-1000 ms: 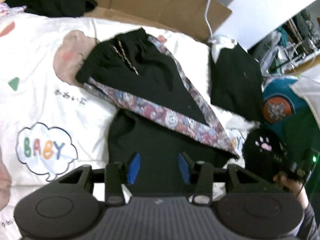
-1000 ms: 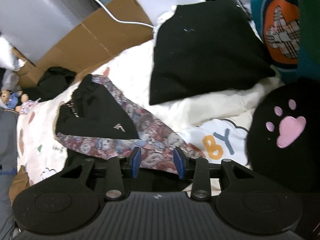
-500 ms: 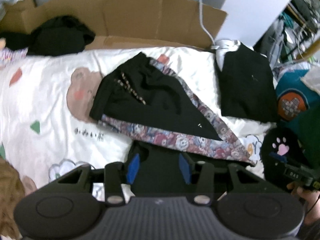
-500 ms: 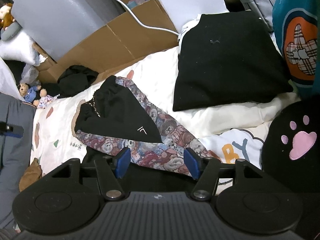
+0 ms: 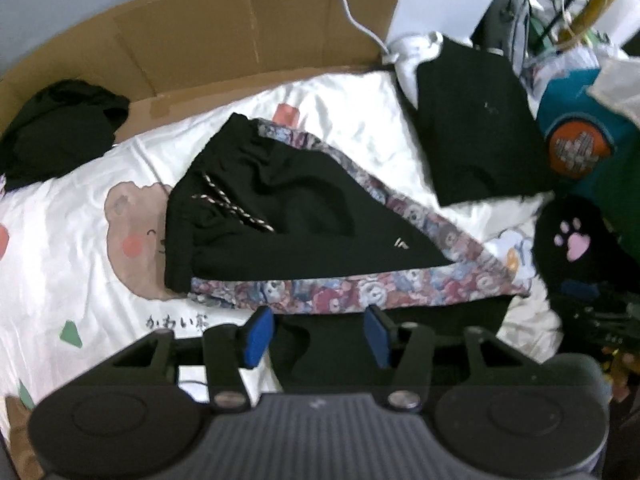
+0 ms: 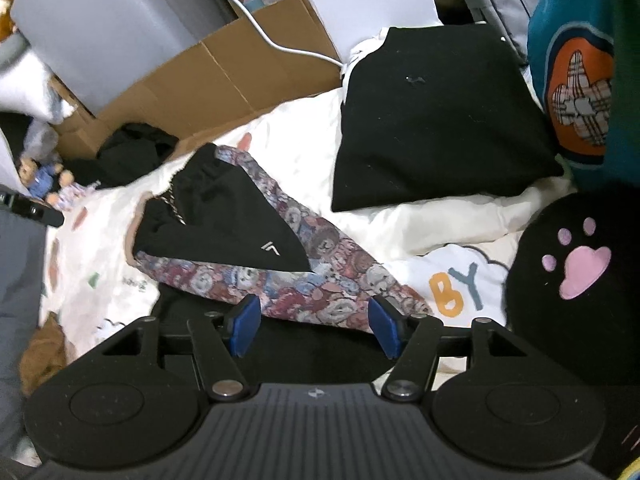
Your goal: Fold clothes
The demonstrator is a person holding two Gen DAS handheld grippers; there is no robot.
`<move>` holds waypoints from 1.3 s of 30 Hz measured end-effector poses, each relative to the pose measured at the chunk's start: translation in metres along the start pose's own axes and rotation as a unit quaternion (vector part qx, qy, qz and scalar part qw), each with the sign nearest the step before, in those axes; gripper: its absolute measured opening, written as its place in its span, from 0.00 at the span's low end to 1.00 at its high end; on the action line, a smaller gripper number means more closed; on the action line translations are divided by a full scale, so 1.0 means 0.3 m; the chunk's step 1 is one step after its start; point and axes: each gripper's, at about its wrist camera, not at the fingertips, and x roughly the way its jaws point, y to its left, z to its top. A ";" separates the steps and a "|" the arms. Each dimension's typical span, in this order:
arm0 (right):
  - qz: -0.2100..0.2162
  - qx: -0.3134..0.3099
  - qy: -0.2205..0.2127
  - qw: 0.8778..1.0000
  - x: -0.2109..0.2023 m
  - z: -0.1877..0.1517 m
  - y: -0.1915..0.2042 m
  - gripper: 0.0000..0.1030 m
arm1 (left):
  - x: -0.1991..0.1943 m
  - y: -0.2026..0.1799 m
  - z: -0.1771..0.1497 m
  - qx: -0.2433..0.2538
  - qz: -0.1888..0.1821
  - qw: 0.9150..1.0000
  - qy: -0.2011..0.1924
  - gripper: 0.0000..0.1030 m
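Jaws now wider, shorts (image 6: 256, 256) just beyond.

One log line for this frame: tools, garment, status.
left tool: open, empty | right tool: open, empty | shorts: partly folded on bed sheet | black sweater: folded, apart

White cartoon-print bedsheet (image 6: 304, 152): coloured letters "BY" (image 6: 456, 288) in cloud outline; small black script unreadable.

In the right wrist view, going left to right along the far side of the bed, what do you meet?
Crumpled black garment → black pants with bear-print panel → folded black top → teal cushion.
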 end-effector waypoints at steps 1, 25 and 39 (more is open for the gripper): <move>-0.004 0.001 0.001 1.000 0.003 -0.001 0.005 0.63 | 0.017 0.016 0.009 -0.002 -0.011 1.000 -0.002 0.52; -0.018 -0.025 0.007 1.000 0.129 -0.052 0.166 0.63 | 0.160 0.401 -0.059 -0.102 -0.034 0.994 -0.014 0.52; -0.007 -0.040 0.026 0.999 0.231 -0.101 0.223 0.63 | 0.350 0.512 -0.113 -0.184 -0.049 0.982 -0.005 0.52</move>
